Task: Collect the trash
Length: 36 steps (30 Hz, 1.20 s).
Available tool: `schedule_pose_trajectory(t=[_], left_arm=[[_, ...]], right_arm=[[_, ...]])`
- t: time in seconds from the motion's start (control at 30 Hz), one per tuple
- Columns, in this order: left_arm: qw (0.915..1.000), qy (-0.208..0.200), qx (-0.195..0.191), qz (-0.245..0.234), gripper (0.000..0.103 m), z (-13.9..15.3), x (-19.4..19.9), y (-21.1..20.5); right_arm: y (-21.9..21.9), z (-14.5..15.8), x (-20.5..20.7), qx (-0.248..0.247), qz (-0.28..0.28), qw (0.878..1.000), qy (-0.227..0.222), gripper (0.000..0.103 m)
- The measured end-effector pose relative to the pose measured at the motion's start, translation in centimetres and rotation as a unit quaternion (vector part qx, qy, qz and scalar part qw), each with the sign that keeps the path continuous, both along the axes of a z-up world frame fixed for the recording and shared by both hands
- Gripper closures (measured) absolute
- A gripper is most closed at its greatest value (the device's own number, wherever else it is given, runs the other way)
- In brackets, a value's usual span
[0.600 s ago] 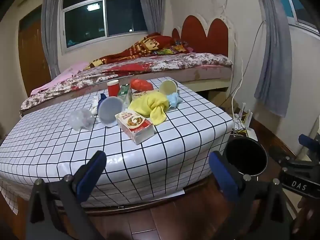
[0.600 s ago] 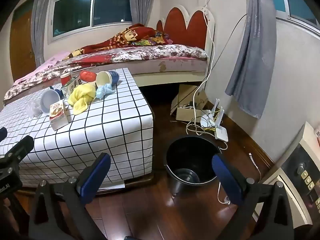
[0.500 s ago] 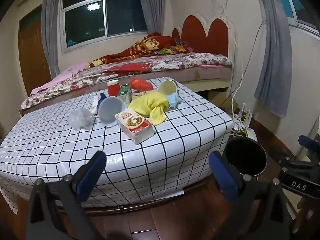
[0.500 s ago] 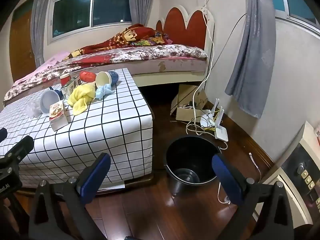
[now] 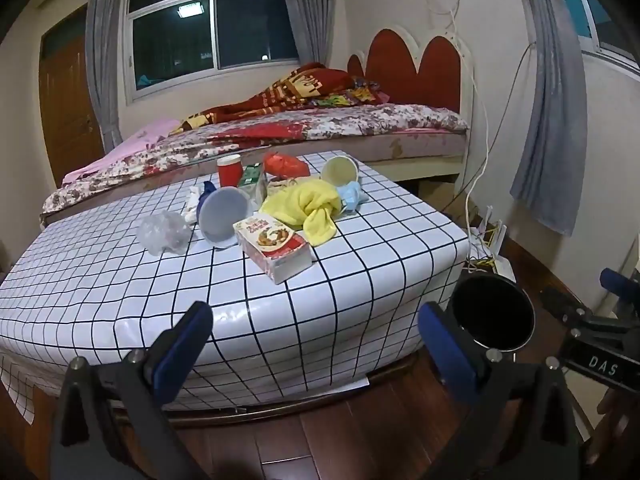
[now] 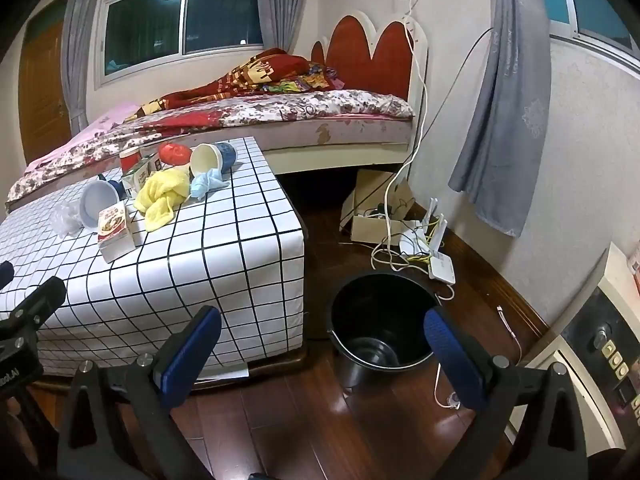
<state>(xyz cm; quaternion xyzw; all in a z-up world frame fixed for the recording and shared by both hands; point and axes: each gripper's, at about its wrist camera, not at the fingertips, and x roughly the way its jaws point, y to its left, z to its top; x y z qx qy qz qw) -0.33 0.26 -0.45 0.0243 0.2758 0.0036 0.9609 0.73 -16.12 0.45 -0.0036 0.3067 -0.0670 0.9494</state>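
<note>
A: Bedroom, wood floor. Checked tabletop (image 5: 360,248) stands in front of the bed (image 5: 360,136), with the trash bunched at its far middle.

B: Which pieces, and how do they lie?

A: Food box (image 5: 274,247) lies flat, nearest the cameras, long axis running near-right to far-left. Grey cup (image 5: 222,220) is on its side, mouth toward the camera. Cream cup (image 5: 339,171) is also on its side, mouth facing near-left. Yellow cloth (image 5: 310,210) sits between them, its tail trailing toward the near edge. Red can (image 5: 229,169) stands upright at the back. Crumpled clear plastic (image 5: 162,232) is left of the grey cup.

B: Bin?

A: Black bucket (image 6: 380,320) stands upright on the floor, just beside the tabletop's right corner.

B: Fingers?

A: Left gripper (image 5: 316,344) has its fingers spread wide, nothing between, short of the near edge. Right gripper (image 6: 322,354) is likewise spread and holding nothing, above the floor by the bucket.
</note>
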Motion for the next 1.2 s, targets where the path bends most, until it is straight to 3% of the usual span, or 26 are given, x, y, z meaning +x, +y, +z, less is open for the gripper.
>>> schedule_pose_trajectory(t=[1.2], left_arm=[[1.0, 0.001, 0.001, -0.001, 0.0, 0.06, 0.03, -0.34]], right_arm=[[-0.23, 0.13, -0.07, 0.0, -0.003, 1.0, -0.004, 0.001]])
